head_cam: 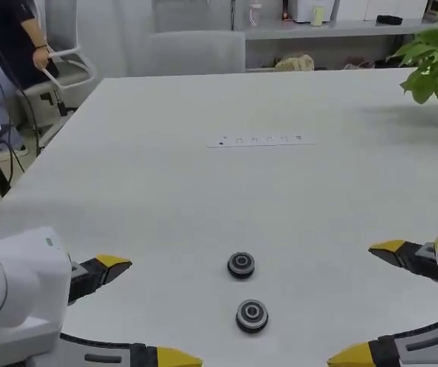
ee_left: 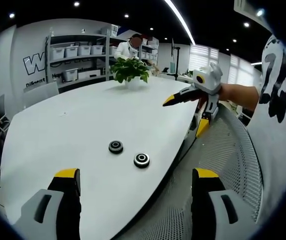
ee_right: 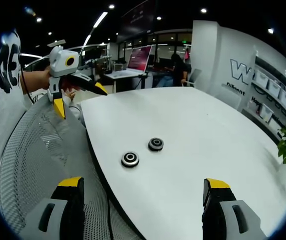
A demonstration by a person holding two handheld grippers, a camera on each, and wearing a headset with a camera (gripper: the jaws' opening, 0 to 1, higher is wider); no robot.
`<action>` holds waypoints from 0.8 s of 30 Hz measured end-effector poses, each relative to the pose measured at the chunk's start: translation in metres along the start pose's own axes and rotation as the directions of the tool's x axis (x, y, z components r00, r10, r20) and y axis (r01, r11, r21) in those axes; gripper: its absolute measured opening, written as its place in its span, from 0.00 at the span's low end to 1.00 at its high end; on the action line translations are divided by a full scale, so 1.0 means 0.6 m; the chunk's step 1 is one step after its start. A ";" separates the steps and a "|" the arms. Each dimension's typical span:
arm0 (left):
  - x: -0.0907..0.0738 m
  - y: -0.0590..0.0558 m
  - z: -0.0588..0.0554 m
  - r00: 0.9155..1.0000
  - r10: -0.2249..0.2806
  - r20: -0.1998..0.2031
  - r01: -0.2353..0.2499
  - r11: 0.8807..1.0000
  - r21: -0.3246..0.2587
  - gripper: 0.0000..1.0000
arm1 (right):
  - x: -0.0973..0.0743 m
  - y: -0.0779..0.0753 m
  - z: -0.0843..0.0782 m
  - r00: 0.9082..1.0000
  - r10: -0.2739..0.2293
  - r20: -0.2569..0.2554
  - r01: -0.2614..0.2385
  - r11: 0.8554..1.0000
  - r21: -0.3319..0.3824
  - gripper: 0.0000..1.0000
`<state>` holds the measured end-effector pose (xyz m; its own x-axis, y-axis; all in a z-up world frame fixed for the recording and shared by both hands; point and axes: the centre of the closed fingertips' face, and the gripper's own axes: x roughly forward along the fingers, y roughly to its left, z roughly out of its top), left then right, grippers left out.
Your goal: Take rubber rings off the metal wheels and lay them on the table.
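As they flank the wheels (head_cam: 241, 264), left claw (head_cam: 146, 310) and right claw (head_cam: 368, 301) level, wide apart.

Matt white table (head_cam: 203, 191), rubber-rimmed metal wheels (head_cam: 241, 264)

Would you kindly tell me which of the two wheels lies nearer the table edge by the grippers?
The lower wheel in the head view, close to the edge; the other wheel sits just beyond it, farther onto the table.
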<state>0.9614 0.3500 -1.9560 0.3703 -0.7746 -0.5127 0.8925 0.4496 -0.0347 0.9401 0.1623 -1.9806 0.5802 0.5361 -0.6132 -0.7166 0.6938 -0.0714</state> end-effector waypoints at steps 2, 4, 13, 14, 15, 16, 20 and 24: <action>0.000 -0.001 0.002 1.000 -0.001 0.006 0.001 1.000 0.002 0.90 | -0.001 -0.001 0.001 1.000 -0.001 0.002 0.001 1.000 -0.002 0.99; 0.001 -0.001 0.003 1.000 -0.001 0.010 0.001 1.000 0.007 0.90 | -0.001 -0.002 0.002 1.000 -0.002 0.002 0.002 1.000 -0.005 0.99; 0.002 -0.005 -0.002 1.000 -0.006 0.001 0.006 1.000 0.004 0.90 | -0.001 -0.001 0.001 1.000 -0.001 0.005 0.001 1.000 -0.006 0.99; 0.002 -0.005 -0.002 1.000 -0.006 0.000 0.006 1.000 0.005 0.90 | -0.002 -0.001 0.001 1.000 -0.001 0.004 0.001 1.000 -0.007 0.99; 0.001 -0.005 -0.002 1.000 -0.007 -0.001 0.007 1.000 0.005 0.90 | -0.002 -0.001 0.001 1.000 -0.001 0.004 0.001 1.000 -0.007 0.99; 0.001 -0.005 -0.002 1.000 -0.008 -0.001 0.008 1.000 0.006 0.90 | -0.001 -0.001 0.001 1.000 -0.001 0.005 0.001 1.000 -0.007 0.99; -0.001 0.000 0.003 1.000 -0.004 0.002 0.004 1.000 0.011 0.90 | -0.001 -0.003 0.005 1.000 -0.005 0.012 0.005 1.000 -0.008 0.99; -0.003 0.006 0.008 1.000 -0.001 0.004 0.001 1.000 0.019 0.89 | -0.002 -0.002 0.008 1.000 0.000 0.019 0.000 1.000 -0.010 0.96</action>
<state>0.9653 0.3507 -1.9509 0.3708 -0.7768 -0.5089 0.8976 0.4404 -0.0183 0.9423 0.1631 -1.9758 0.5870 0.5453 -0.5984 -0.7205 0.6890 -0.0789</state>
